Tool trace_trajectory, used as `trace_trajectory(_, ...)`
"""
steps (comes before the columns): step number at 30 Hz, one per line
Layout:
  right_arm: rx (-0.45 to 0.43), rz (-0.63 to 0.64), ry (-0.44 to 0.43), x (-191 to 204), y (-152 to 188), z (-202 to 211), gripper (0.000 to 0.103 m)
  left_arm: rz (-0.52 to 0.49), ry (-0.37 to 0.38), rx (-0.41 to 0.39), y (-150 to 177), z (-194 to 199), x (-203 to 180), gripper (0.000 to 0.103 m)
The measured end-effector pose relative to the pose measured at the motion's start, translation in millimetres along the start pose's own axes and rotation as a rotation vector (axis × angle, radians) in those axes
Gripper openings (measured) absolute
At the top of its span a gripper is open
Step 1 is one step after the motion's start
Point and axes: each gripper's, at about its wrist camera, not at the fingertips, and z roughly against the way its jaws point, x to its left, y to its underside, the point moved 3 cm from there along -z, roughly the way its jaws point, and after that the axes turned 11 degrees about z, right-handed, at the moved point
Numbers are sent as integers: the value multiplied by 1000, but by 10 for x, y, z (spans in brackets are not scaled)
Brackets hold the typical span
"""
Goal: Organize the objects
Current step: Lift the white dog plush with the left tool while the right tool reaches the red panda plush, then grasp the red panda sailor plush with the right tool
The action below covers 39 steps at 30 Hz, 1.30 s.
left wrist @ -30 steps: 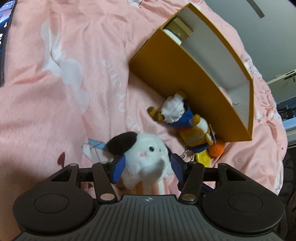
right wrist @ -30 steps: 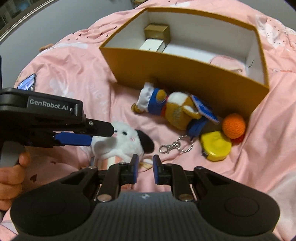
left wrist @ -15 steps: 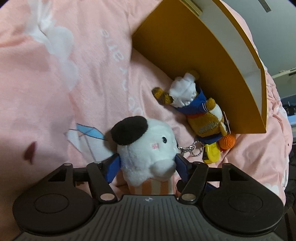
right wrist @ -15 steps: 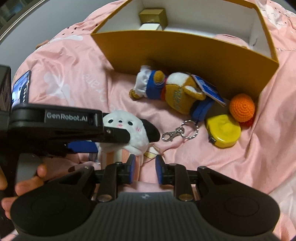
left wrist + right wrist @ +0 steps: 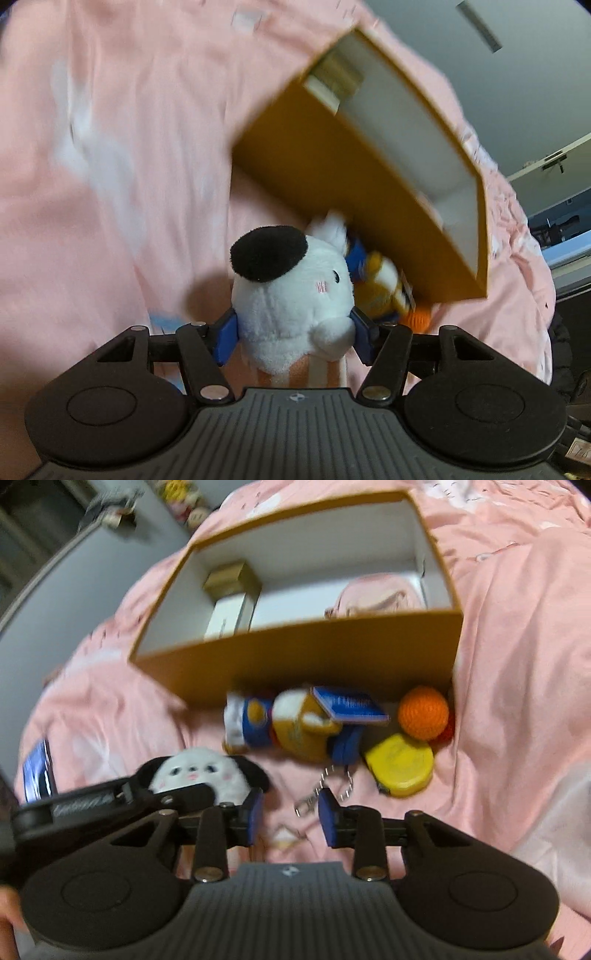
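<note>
My left wrist cam sits low and close, facing the orange box point(image 5: 332, 177) from its corner. My right wrist cam looks down into that box point(image 5: 317, 657) from its long side. Both views share it.

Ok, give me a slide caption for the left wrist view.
Left gripper clamps a white puppy plush above the pink bedspread, facing the open orange box.
</note>
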Motion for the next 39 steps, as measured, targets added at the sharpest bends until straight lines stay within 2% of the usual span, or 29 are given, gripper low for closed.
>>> trace_trajectory(5,-53,164,26,293,-169,-47,36,-72,-41,-85,-137,99,-66,70)
trace_trajectory(8,-77,252,67,387,-275,-140,36,-77,-35,-84,-170,93,-64,70)
trace_trajectory(13,-50,298,85,411,-416,-379,34,-101,-57,-84,-240,75,-52,70)
trace_trajectory(18,-14,347,90,442,-445,-592,10,-95,-68,-75,-270,68,31,70)
trace_trajectory(23,-21,394,76,475,-400,-499,8,-107,-78,-56,-246,89,40,70)
trace_trajectory(29,-30,503,-6,633,-242,-209,7,-165,-125,-81,-203,257,-7,70)
trace_trajectory(34,86,580,-23,581,59,-175,7,-186,-121,-68,-170,310,-15,70)
trace_trajectory(39,213,510,38,248,348,-155,8,-240,-64,10,-66,195,-130,70)
